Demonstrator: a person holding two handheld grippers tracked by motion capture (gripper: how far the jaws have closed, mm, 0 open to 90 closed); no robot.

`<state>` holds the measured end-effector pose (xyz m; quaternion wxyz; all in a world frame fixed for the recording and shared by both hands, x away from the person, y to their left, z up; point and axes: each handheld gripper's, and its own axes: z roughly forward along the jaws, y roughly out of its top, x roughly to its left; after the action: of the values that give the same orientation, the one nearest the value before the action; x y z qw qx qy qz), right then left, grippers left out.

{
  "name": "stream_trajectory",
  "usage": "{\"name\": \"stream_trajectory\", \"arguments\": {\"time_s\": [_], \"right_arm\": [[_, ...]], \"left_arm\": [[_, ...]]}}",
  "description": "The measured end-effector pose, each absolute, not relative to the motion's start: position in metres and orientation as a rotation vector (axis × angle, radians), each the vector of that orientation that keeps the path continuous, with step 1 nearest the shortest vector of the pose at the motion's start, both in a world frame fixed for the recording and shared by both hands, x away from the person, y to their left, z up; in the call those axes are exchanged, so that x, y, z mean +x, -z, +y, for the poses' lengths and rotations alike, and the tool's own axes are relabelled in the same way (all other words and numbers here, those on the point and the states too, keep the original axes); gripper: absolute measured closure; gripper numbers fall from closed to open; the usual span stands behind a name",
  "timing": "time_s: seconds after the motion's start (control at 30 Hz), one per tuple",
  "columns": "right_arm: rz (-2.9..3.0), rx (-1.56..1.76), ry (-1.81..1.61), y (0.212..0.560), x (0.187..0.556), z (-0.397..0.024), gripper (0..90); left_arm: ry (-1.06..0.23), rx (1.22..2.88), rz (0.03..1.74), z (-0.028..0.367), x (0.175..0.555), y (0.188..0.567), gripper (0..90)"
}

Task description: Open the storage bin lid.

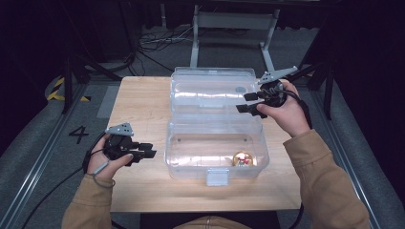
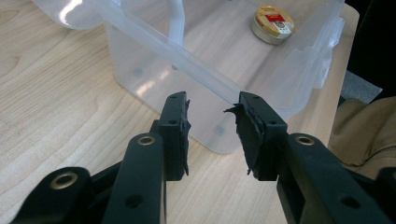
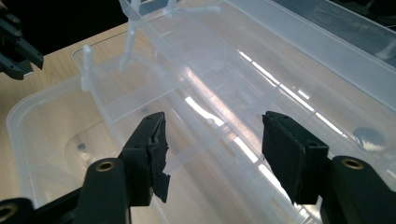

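Centrally in the high view sits the clear plastic box [image 1: 216, 148], lid [image 1: 212, 90] thrown back, a gold tin [image 1: 243, 159] at its lower right corner. Left gripper [image 1: 152, 150], lower left, jaws apart on nothing; right gripper [image 1: 247, 102], upper right, jaws wide and empty above the lid.

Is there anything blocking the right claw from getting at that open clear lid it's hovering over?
Nothing visible does. The right claw hangs open just above the lid of the clear box, with only air between its jaws.

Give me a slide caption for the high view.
Open clear plastic box on a wooden table, a gold round tin inside; left tool beside it, right tool over the lid.
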<state>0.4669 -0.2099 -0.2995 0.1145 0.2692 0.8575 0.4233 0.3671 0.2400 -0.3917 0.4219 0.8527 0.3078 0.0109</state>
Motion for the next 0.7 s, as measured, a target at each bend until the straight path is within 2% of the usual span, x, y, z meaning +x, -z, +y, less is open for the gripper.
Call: {"name": "stream_trajectory", "arguments": {"time_s": [0.27, 0.47, 0.53, 0.7], "right_arm": [[2.507, 0.805, -1.218, 0.306, 0.485, -0.206, 39.8], [2.576, 0.802, -1.169, 0.312, 0.497, -0.203, 49.8], [2.584, 0.804, -1.165, 0.313, 0.497, -0.202, 50.0], [2.612, 0.785, -1.15, 0.316, 0.5, -0.199, 61.9]], "left_arm": [[-0.027, 2.135, 0.77, 0.24, 0.367, 0.391, 64.2], [-0.027, 2.135, 0.768, 0.24, 0.367, 0.391, 64.2], [-0.027, 2.135, 0.768, 0.24, 0.367, 0.391, 64.3], [-0.025, 2.136, 0.768, 0.24, 0.367, 0.391, 64.3]]}}
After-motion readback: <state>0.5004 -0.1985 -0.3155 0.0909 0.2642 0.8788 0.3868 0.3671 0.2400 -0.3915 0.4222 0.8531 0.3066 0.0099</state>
